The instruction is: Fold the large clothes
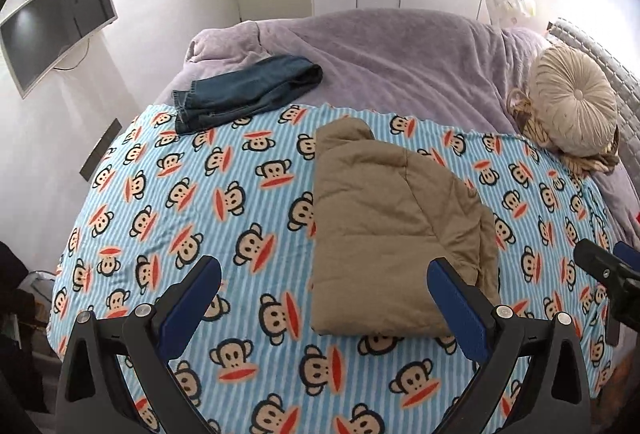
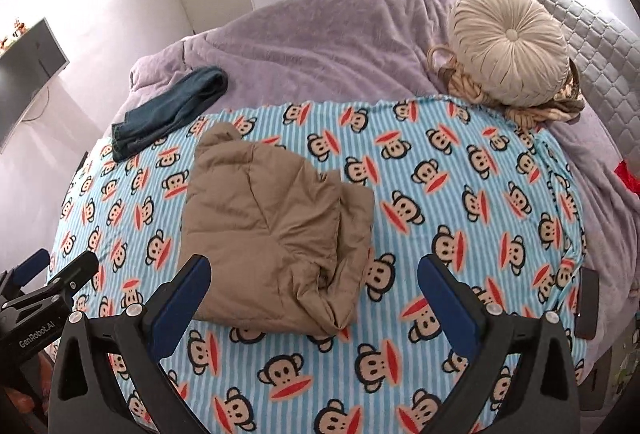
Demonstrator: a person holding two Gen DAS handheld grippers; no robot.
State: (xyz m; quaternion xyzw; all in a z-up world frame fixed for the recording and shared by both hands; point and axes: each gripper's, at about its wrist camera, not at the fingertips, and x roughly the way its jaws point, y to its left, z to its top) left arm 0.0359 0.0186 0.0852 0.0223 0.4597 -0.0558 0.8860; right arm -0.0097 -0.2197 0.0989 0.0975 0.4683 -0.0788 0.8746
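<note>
A tan padded garment point(image 1: 384, 230) lies folded into a thick bundle on the blue striped monkey-print blanket point(image 1: 200, 193). It also shows in the right wrist view point(image 2: 276, 230), on the blanket point(image 2: 440, 193). My left gripper point(image 1: 324, 274) is open and empty, held above the blanket at the bundle's near left edge. My right gripper point(image 2: 314, 270) is open and empty above the bundle's near edge. The right gripper shows at the right edge of the left view point(image 1: 608, 270). The left gripper shows at the left edge of the right view point(image 2: 44, 282).
Folded dark blue jeans point(image 1: 244, 89) lie at the far left of the blanket, partly on the lilac bedcover point(image 1: 400, 57). A round beige cushion point(image 2: 510, 49) sits at the headboard side. A dark phone point(image 2: 587, 304) lies at the bed's right edge. A wall screen point(image 1: 52, 25) hangs left.
</note>
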